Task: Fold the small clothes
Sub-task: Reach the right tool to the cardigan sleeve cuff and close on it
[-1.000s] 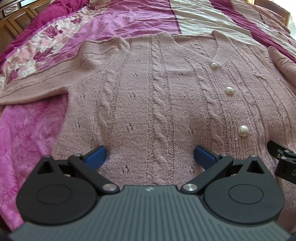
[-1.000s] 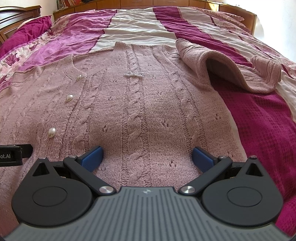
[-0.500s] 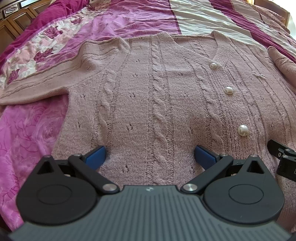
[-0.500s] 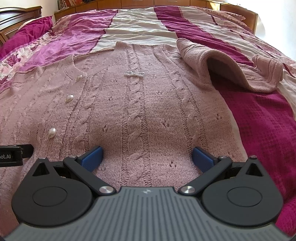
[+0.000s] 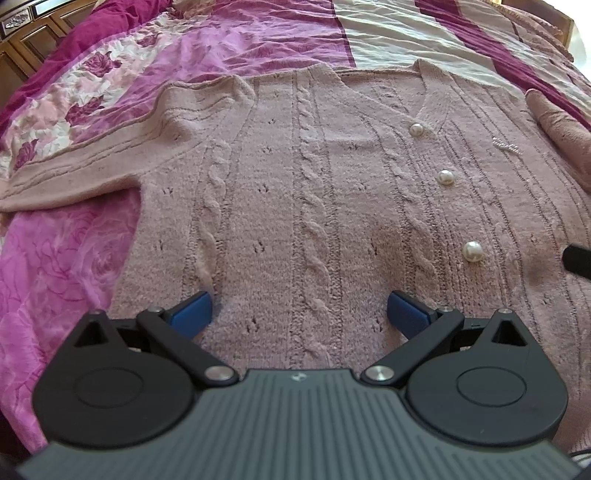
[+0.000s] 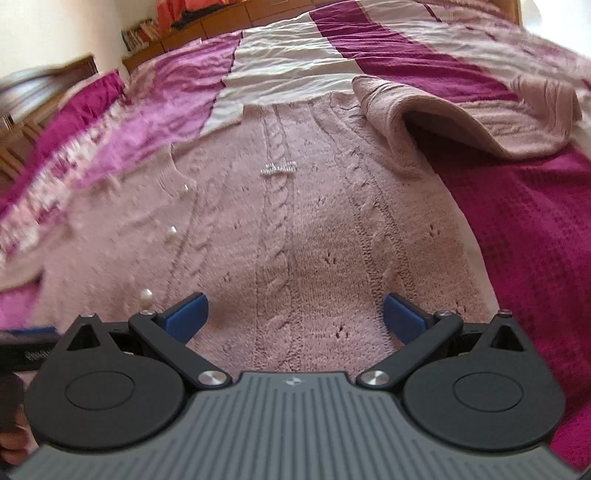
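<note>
Left wrist view shows the pink cardigan (image 5: 295,192) spread flat and buttoned on the bedspread (image 5: 55,266), its sleeves out sideways and nothing folded yet, while the left gripper (image 5: 299,314) and right gripper (image 6: 293,314) hover over its near hem, fingers apart and empty

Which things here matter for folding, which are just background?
Job:
pink cardigan
its far sleeve
left tool, open
right tool, open

Background:
bedspread
wooden headboard
shelf of books
</note>
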`<state>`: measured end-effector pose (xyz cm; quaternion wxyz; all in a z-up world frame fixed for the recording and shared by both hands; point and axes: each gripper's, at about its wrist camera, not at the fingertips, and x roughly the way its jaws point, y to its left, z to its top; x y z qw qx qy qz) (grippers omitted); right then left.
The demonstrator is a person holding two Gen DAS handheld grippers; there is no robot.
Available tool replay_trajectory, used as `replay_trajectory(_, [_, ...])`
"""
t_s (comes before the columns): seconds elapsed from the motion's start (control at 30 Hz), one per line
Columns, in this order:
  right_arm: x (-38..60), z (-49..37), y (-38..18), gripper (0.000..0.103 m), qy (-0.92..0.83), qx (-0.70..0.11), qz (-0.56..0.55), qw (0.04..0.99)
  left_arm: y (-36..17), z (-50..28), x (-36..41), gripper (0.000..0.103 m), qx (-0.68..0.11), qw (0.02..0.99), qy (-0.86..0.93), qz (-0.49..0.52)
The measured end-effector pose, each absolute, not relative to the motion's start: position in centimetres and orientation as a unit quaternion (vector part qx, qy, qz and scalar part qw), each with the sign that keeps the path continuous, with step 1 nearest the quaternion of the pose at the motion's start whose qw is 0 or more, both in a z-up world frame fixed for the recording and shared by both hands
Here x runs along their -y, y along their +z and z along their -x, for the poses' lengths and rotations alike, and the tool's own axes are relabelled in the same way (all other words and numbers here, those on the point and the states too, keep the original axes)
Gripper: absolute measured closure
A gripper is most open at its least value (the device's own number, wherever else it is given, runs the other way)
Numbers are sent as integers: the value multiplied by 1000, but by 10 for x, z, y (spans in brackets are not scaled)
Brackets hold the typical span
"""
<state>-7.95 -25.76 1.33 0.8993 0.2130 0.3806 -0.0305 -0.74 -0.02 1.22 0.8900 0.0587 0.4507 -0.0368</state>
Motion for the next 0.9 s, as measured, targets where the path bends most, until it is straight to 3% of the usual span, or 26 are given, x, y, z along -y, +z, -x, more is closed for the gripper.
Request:
replay_trajectory(0.37, [327,94,35,0,-53,-313,-267,910,11,6,-1,0,-456,888,-32,-43])
replay_trajectory(0.9, [442,76,20,0,-170,-259,-309,899,3,5,7,0,-460,886,-20,-64])
